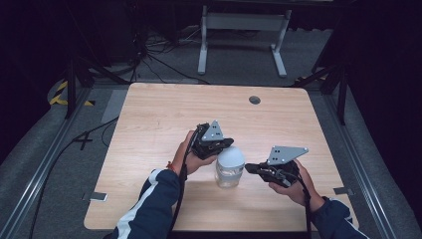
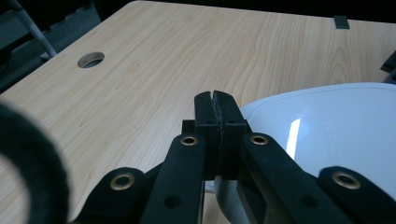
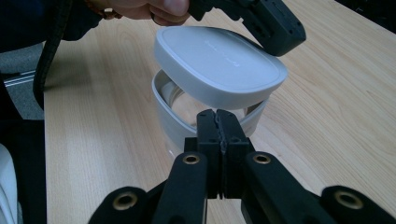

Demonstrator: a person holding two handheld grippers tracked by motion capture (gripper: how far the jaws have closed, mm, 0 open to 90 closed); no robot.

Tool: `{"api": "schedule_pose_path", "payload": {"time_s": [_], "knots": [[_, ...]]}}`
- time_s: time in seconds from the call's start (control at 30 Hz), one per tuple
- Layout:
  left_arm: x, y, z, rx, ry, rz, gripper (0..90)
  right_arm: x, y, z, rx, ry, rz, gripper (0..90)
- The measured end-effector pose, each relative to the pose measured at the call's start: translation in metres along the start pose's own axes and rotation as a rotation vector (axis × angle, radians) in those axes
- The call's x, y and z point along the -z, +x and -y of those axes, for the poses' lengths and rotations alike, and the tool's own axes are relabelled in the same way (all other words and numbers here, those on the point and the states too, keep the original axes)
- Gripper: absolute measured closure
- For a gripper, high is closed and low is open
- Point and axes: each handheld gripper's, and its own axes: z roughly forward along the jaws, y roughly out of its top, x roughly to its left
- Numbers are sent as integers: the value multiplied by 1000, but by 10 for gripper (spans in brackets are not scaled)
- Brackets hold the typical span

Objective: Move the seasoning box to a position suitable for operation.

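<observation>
A clear container [image 1: 229,177] with a white rim [image 3: 164,114] stands at the table's middle front. Its white lid [image 3: 219,65] sits tilted and askew over the rim, with a gap open on one side. My left gripper [image 1: 228,144] is shut, and its tips [image 2: 215,99] lie over the lid [image 2: 327,135] edge with nothing visible between the pads. From the right gripper view, the left gripper [image 3: 275,32] touches the lid's far edge. My right gripper [image 3: 217,117] is shut too, its tips just short of the container's rim, right of the container in the high view [image 1: 250,168].
The wooden table [image 1: 164,119] has a round cable hole [image 1: 254,100] near its far edge. A white desk frame [image 1: 243,30] stands on the floor beyond it. Cables [image 1: 94,134] lie on the floor to the left.
</observation>
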Motion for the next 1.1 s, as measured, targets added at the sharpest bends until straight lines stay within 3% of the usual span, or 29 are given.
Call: {"api": "schedule_pose_path", "payload": {"time_s": [0.23, 0.77, 0.97, 1.1], "knots": [[-1, 0, 0, 2, -1, 7, 896, -4, 1, -1, 6, 6, 3, 893], [0, 3, 4, 16, 0, -21, 885, -8, 1, -7, 5, -38, 21, 894], [13, 5, 6, 20, -1, -55, 835, -8, -1, -12, 14, -66, 31, 894], [30, 7, 13, 34, -8, -99, 821, -8, -1, -14, 18, -75, 32, 894]]}}
